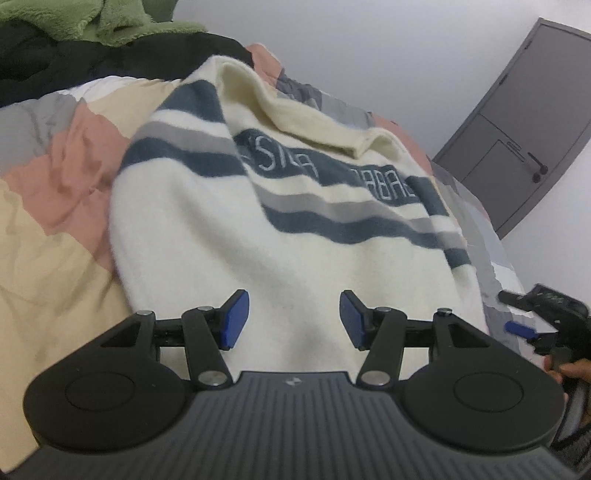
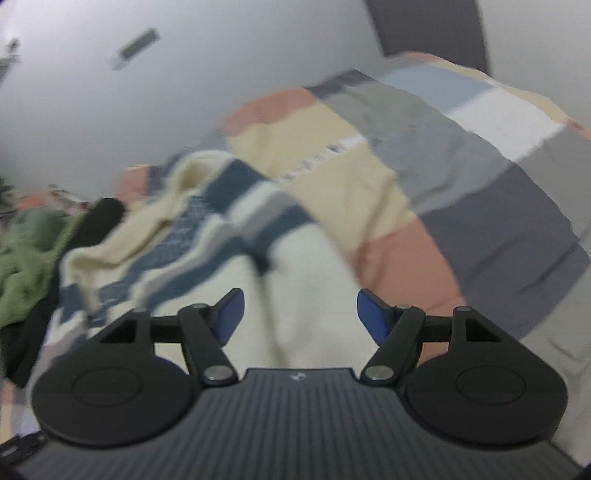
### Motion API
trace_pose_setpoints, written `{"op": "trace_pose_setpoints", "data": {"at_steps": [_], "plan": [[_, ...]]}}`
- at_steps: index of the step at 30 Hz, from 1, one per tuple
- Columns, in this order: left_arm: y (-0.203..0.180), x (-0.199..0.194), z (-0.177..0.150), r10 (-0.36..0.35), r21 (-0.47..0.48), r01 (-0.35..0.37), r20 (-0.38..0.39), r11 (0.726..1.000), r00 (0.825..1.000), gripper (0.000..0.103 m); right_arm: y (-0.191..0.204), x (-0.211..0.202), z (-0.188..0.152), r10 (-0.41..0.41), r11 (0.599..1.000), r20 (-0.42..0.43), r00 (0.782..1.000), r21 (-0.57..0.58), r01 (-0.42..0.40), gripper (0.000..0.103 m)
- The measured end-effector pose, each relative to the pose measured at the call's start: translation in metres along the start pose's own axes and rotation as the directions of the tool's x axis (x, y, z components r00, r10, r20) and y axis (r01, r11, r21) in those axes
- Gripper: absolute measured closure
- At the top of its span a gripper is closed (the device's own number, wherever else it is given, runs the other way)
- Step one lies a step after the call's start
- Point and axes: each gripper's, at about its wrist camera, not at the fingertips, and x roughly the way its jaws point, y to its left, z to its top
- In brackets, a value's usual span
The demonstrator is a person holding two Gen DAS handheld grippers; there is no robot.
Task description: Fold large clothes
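A cream sweater (image 1: pixel 280 236) with navy and grey stripes and a band of lettering lies spread on the bed, collar at the far end. My left gripper (image 1: pixel 294 314) hovers over its plain lower part, open, with nothing between the blue pads. In the blurred right wrist view the same sweater (image 2: pixel 207 258) lies rumpled to the left and below. My right gripper (image 2: pixel 299 314) is open above its cream edge, holding nothing. In the left wrist view, a blue pad (image 1: pixel 521 329) of the right gripper shows at the sweater's right side, held by a hand (image 1: pixel 576 373).
A patchwork quilt (image 1: pixel 55 184) in pink, beige and grey covers the bed (image 2: pixel 443 166). A green fleece (image 1: pixel 92 22) and a black garment (image 1: pixel 110 55) are piled beyond the sweater's far left. A grey door (image 1: pixel 524 122) stands in the white wall at right.
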Motion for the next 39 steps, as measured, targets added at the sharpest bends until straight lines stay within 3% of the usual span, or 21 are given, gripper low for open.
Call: {"op": "trace_pose_setpoints", "data": {"at_steps": [6, 11, 13, 15, 17, 18, 19, 20, 23, 28, 31, 34, 39], "plan": [[-0.003, 0.019, -0.009, -0.036, 0.005, 0.036, -0.040, 0.999, 0.999, 0.043, -0.027, 0.034, -0.012, -0.048, 0.985, -0.135, 0.990, 0.161, 0.070, 0.033], [-0.016, 0.039, -0.011, 0.022, 0.063, -0.022, 0.008, 0.998, 1.000, 0.043, -0.030, 0.052, -0.023, 0.032, 0.976, -0.212, 0.977, 0.217, 0.015, 0.034], [-0.018, 0.048, -0.009, 0.045, 0.060, -0.047, 0.028, 0.997, 0.999, 0.043, -0.020, 0.054, -0.026, 0.060, 0.982, -0.223, 0.973, 0.186, -0.018, 0.046], [-0.019, 0.056, -0.008, 0.080, 0.067, -0.082, 0.036, 0.994, 0.996, 0.047, -0.009, 0.053, -0.028, 0.058, 0.991, -0.224, 0.973, 0.132, -0.029, 0.058], [-0.017, 0.060, -0.008, 0.123, 0.063, -0.125, 0.026, 0.990, 0.992, 0.066, -0.001, 0.052, -0.028, 0.034, 0.998, -0.226, 0.973, 0.067, -0.020, 0.081], [-0.015, 0.060, -0.007, 0.133, 0.058, -0.134, 0.026, 0.989, 0.991, 0.072, 0.003, 0.051, -0.028, 0.014, 1.000, -0.222, 0.975, 0.025, -0.009, 0.085], [-0.012, 0.059, -0.006, 0.144, 0.051, -0.145, 0.028, 0.988, 0.989, 0.085, 0.004, 0.050, -0.026, 0.012, 1.000, -0.215, 0.977, 0.007, -0.010, 0.085], [-0.009, 0.056, -0.004, 0.151, 0.034, -0.152, 0.031, 0.988, 0.988, 0.090, 0.005, 0.048, -0.024, 0.012, 1.000, -0.205, 0.979, -0.003, -0.013, 0.086], [0.007, 0.041, 0.004, 0.128, -0.049, -0.126, 0.046, 0.991, 0.991, 0.092, 0.005, 0.036, -0.017, 0.025, 1.000, -0.169, 0.985, -0.006, -0.027, 0.088], [0.037, -0.009, 0.028, 0.084, -0.159, -0.060, 0.145, 0.985, 0.986, 0.093, 0.011, 0.011, 0.011, -0.004, 0.995, -0.048, 0.999, -0.099, -0.001, 0.088], [0.059, -0.045, 0.050, 0.110, -0.184, -0.068, 0.233, 0.981, 0.966, 0.093, 0.008, -0.002, 0.040, -0.036, 0.989, 0.033, 0.999, -0.144, 0.041, 0.089], [0.091, -0.077, 0.078, 0.188, -0.220, -0.123, 0.302, 0.968, 0.935, 0.093, 0.002, -0.005, 0.072, -0.068, 0.981, 0.085, 0.994, -0.178, 0.082, 0.089], [0.144, -0.086, 0.115, 0.363, -0.271, -0.287, 0.296, 0.919, 0.883, 0.093, -0.001, 0.011, 0.123, -0.135, 0.956, 0.166, 0.977, -0.236, 0.173, 0.089]]}}
